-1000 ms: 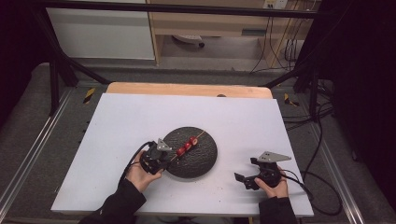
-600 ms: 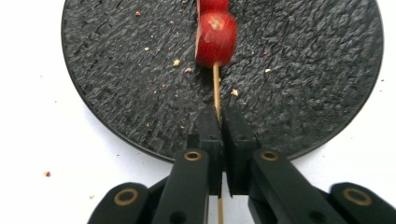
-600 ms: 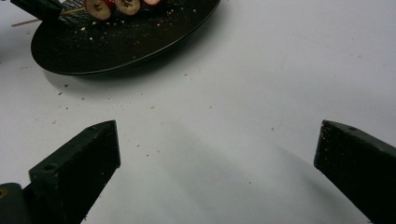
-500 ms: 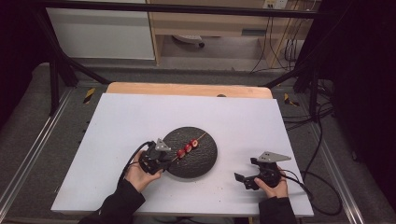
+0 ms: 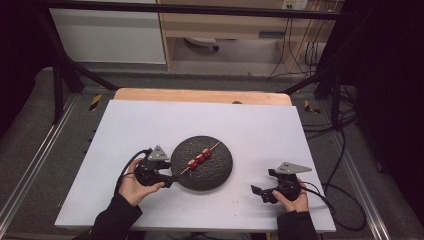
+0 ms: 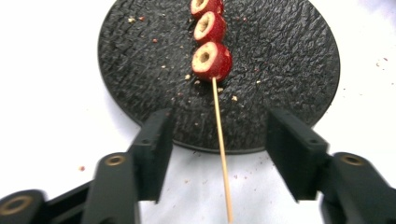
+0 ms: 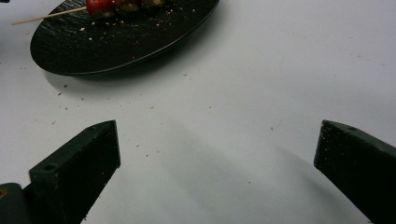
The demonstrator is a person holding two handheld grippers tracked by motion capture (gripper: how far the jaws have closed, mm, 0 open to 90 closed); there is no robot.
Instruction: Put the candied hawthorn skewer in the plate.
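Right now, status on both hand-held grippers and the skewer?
Left hand-held gripper open, jaws straddling the skewer stick. Right hand-held gripper open, holding nothing. Skewer rests on black plate. Nothing in the way.

The tabletop (image 5: 150,130) is plain white, flecked near the plate with small brown crumbs (image 7: 152,107). The round plate (image 6: 289,56) is black with a rough, wrinkled, slate-like texture. On it lies a pale tan wooden skewer (image 6: 220,140) threaded with red fruit pieces (image 6: 211,60) whose cut faces are cream with dark centres. Both tongs are matt black; the left tongs (image 6: 217,154) carry brass-coloured rivets (image 6: 113,160), and the right tongs (image 5: 265,192) bear a grey plate on top.
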